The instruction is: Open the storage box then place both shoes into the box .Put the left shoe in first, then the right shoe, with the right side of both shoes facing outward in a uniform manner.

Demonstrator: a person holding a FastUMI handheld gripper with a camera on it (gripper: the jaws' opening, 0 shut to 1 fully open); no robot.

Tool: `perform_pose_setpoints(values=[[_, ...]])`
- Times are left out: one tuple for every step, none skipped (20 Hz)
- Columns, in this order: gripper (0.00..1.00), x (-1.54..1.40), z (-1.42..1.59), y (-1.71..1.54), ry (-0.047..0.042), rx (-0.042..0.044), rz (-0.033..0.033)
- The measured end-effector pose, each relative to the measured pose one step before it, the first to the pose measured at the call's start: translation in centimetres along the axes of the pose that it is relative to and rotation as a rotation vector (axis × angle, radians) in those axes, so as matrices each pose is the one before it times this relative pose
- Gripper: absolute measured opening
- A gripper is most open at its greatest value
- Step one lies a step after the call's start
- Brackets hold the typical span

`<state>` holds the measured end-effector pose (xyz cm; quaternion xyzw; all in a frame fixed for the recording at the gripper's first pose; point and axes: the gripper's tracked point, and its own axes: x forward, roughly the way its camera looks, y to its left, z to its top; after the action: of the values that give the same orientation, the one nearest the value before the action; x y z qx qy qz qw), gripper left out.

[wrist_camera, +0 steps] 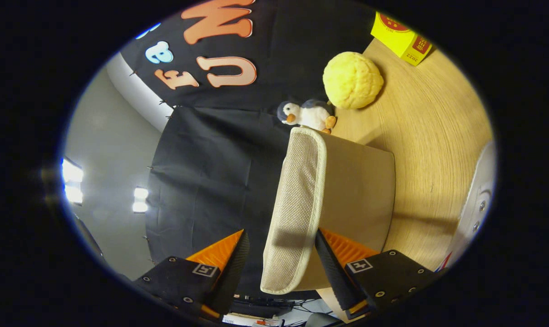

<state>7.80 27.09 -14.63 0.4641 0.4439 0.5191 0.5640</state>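
Your view is rolled onto its side, so the wooden tabletop [437,136] rises like a wall along one flank and the booth's black cloth wall [210,181] fills the space beyond the fingers, with a pale grey wall and bright lights past its edge. The storage box [356,190], a beige fabric one, stands on that tabletop just ahead of you, and its lid [297,209], a woven mesh panel with a cream bound edge, is swung up clear of the body so its flat face is turned toward the cloth. Your gripper [281,254] is spread wide: the lid's near end sits between the two fingers, one finger lying close against the lid's inner side where it meets the box, the other well apart from it out over the cloth, so nothing is pinched from both sides. Beyond the box, on the tabletop, a round yellow plush ball [353,80] rests near the cloth, and farther along a yellow carton [401,36] sits at the far corner. A small plush penguin [306,114] lies just past the far end of the lid, beside the ball. At the near side of the tabletop a white shoe [478,204] shows in part, its shape cut off, well apart from the box
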Motion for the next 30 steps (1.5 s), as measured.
perform_pose_setpoints(values=[[0.82,0.146,0.269,0.872,-0.00948,0.00099,0.01936],[0.79,0.012,0.134,1.028,-0.01273,-0.01146,0.01359],[0.71,0.271,0.220,1.146,-0.00813,-0.02589,0.01823],[0.67,0.329,0.065,0.546,-0.01547,-0.03423,-0.01851],[0.48,0.237,0.537,0.025,-0.01378,-0.02415,-0.03115],[0.29,0.363,0.247,0.350,-0.00617,-0.01261,-0.02240],[0.13,0.274,0.411,0.193,-0.01464,-0.01672,-0.03684],[0.08,0.356,0.058,0.618,0.00030,-0.02581,-0.01935],[0.06,0.393,-0.088,1.067,0.00447,-0.02232,-0.00764],[0.06,0.317,0.051,1.257,-0.00003,-0.01462,-0.01035],[0.06,0.523,0.288,1.289,-0.00135,-0.00886,-0.00708],[0.06,0.538,0.197,1.359,-0.00406,-0.00435,-0.00842],[0.06,0.788,0.308,1.414,-0.00585,-0.00106,-0.00937],[0.06,0.837,-0.057,1.610,-0.00562,-0.00354,-0.01219],[0.06,0.958,0.059,1.442,-0.00677,-0.00986,-0.00850],[0.06,1.073,-0.306,1.481,-0.00412,-0.00653,-0.01353],[0.06,1.213,-0.124,1.369,-0.00891,-0.01449,-0.00939],[0.07,1.235,-0.211,1.465,-0.00985,-0.02008,-0.00757],[0.08,1.324,-0.358,1.087,-0.00730,-0.02404,-0.00977],[0.09,1.247,-0.624,1.031,-0.00312,-0.02155,-0.00791],[0.09,1.267,-0.519,0.794,-0.00371,-0.00773,-0.00676],[0.09,1.135,-0.649,0.608,-0.00174,-0.00163,-0.00749],[0.10,1.153,-0.345,0.472,-0.00778,-0.00639,-0.00644],[0.11,0.969,-0.519,0.417,-0.00584,-0.00371,-0.00946],[0.12,1.106,-0.311,0.157,-0.00816,-0.00395,-0.01534],[0.13,1.000,-0.248,0.101,-0.01091,-0.00610,-0.01875],[0.15,0.993,-0.194,-0.009,-0.00991,-0.01338,-0.02798],[0.17,1.052,-0.423,-0.035,-0.00602,-0.02332,-0.02472],[0.27,0.972,-0.275,-0.200,0.00113,-0.03350,-0.02662],[0.33,0.764,-0.546,-0.051,0.00781,-0.04514,-0.02552]])
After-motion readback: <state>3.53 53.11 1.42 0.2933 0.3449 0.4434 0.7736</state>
